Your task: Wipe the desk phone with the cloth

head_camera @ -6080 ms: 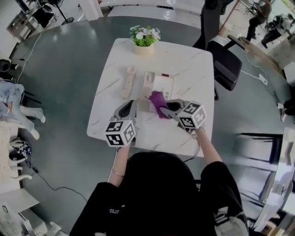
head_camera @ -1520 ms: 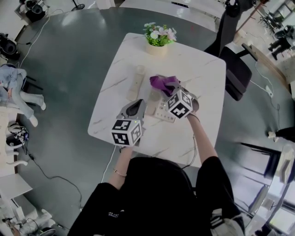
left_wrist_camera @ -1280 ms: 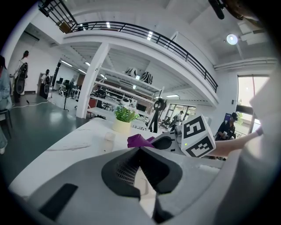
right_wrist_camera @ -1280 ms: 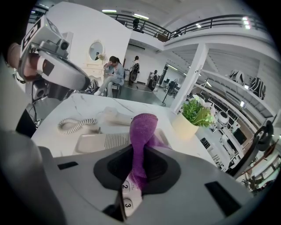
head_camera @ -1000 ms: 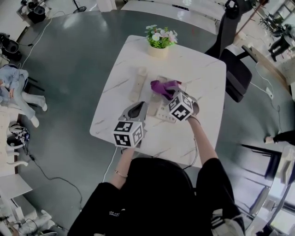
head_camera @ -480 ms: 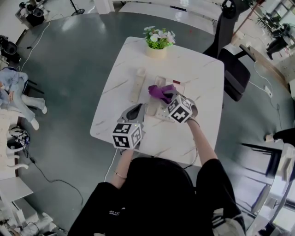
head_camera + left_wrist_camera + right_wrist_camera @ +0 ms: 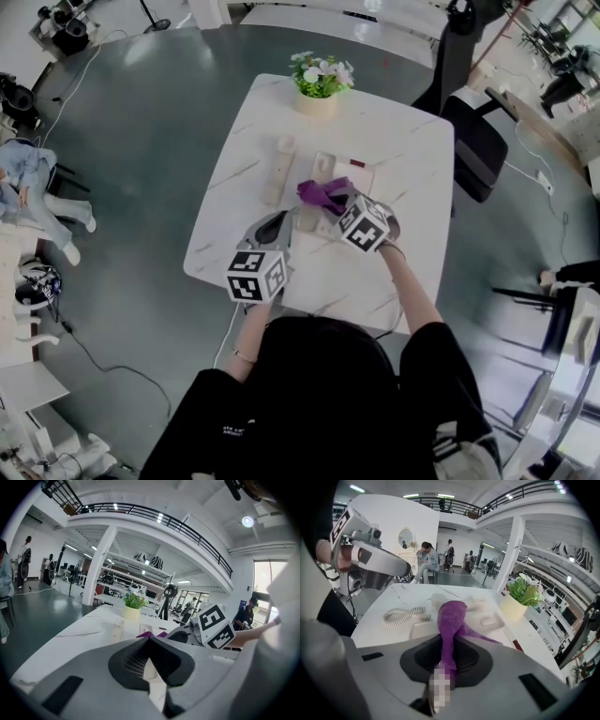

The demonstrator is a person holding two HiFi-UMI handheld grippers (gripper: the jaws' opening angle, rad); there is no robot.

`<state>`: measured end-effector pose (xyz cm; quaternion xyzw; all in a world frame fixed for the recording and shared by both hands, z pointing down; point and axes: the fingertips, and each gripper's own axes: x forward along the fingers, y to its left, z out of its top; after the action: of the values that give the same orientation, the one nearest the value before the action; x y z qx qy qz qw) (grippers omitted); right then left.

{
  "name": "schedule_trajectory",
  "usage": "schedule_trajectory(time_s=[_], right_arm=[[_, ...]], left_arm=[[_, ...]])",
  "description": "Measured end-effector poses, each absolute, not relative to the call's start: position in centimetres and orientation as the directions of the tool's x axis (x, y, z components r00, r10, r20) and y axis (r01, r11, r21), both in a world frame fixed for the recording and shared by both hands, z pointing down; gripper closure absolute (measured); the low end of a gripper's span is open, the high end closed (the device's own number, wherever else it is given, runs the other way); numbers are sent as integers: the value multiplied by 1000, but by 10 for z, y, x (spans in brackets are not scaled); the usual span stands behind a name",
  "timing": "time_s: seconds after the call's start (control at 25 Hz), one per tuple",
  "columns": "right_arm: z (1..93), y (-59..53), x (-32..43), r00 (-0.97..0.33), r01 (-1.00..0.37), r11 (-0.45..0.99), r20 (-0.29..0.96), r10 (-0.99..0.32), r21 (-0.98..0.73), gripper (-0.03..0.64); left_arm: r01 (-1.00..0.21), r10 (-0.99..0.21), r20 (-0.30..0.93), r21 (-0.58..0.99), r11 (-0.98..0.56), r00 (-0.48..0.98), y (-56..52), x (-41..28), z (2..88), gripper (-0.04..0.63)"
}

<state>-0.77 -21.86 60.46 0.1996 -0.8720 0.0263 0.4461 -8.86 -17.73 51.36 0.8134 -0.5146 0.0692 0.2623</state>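
Your right hand-held gripper [image 7: 447, 654] is clamped shut on the purple cloth [image 7: 451, 619]. The cloth sticks forward out of the jaws, and its free end drapes down onto the desk phone [image 7: 488, 618]. From above, the cloth [image 7: 319, 193] lies on the near part of the phone [image 7: 337, 174], right at the tip of that gripper [image 7: 336, 202]. The handset [image 7: 279, 169] lies off the phone, just to its left on the worktop [image 7: 398, 141]. Its coiled cord [image 7: 404, 615] trails beside it.

Your left hand-held gripper [image 7: 149, 660] has its jaws drawn together with nothing between them. It sits near the worktop's front edge [image 7: 270, 228], apart from the phone.

The cloth and the right gripper cover much of the phone's face, so you cannot make out its keys.
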Motion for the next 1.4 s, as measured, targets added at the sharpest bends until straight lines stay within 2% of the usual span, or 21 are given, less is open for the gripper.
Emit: schedule_trajectory(time_s=[1.24,1.4], right_arm=[[613,-172,-18,-557,-318,948,808,-193,7,580],[618,-161,-21,-562,-293,955,815,-142,-36,580]], left_arm=[[-880,-813,377,355,-315,443,-159,-95,510,598],[-882,-816,377,354,-310,438,-157,-98,510,598]])
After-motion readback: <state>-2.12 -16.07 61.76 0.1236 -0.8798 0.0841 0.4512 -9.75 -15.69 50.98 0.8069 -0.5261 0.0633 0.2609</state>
